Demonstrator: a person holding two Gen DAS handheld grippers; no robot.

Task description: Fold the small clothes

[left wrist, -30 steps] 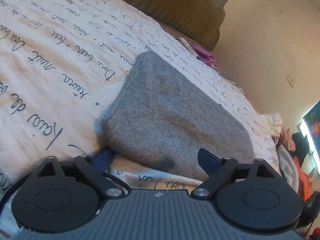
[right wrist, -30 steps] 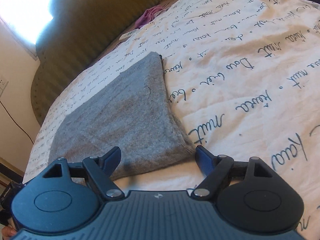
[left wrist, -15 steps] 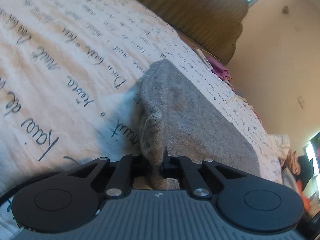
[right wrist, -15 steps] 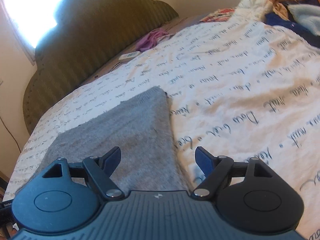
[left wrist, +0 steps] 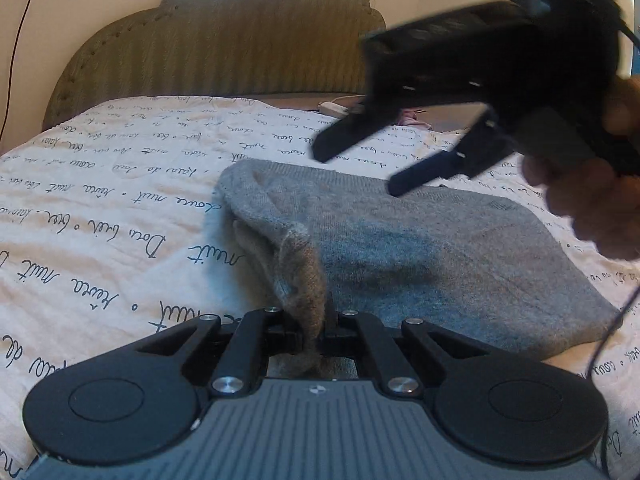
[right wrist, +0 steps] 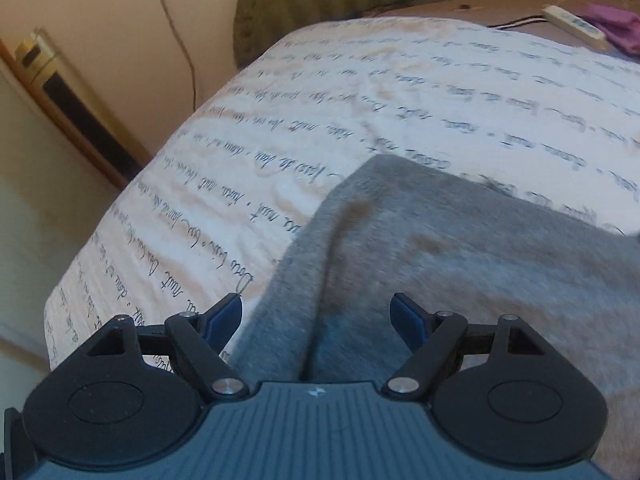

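Note:
A grey knitted garment (left wrist: 440, 252) lies folded on the white bedspread with handwriting print (left wrist: 100, 208). My left gripper (left wrist: 318, 330) is shut on the garment's near left corner, which rises in a bunched fold between the fingers. In the left wrist view the right gripper (left wrist: 360, 168) hovers open above the garment's far edge, held by a hand (left wrist: 592, 200). In the right wrist view my right gripper (right wrist: 318, 316) is open over the grey garment (right wrist: 460, 264), with nothing between its blue pads.
An olive padded headboard (left wrist: 240, 40) stands behind the bed. A white power strip (right wrist: 572, 26) and a purple cloth (right wrist: 616, 24) lie near it. The bed's left edge drops to a wall with a cable (right wrist: 176, 32) and a wooden frame (right wrist: 72, 108).
My left gripper closed on the garment's corner and lifted it. The right gripper rose off the near edge and swung over the garment toward the headboard, staying open.

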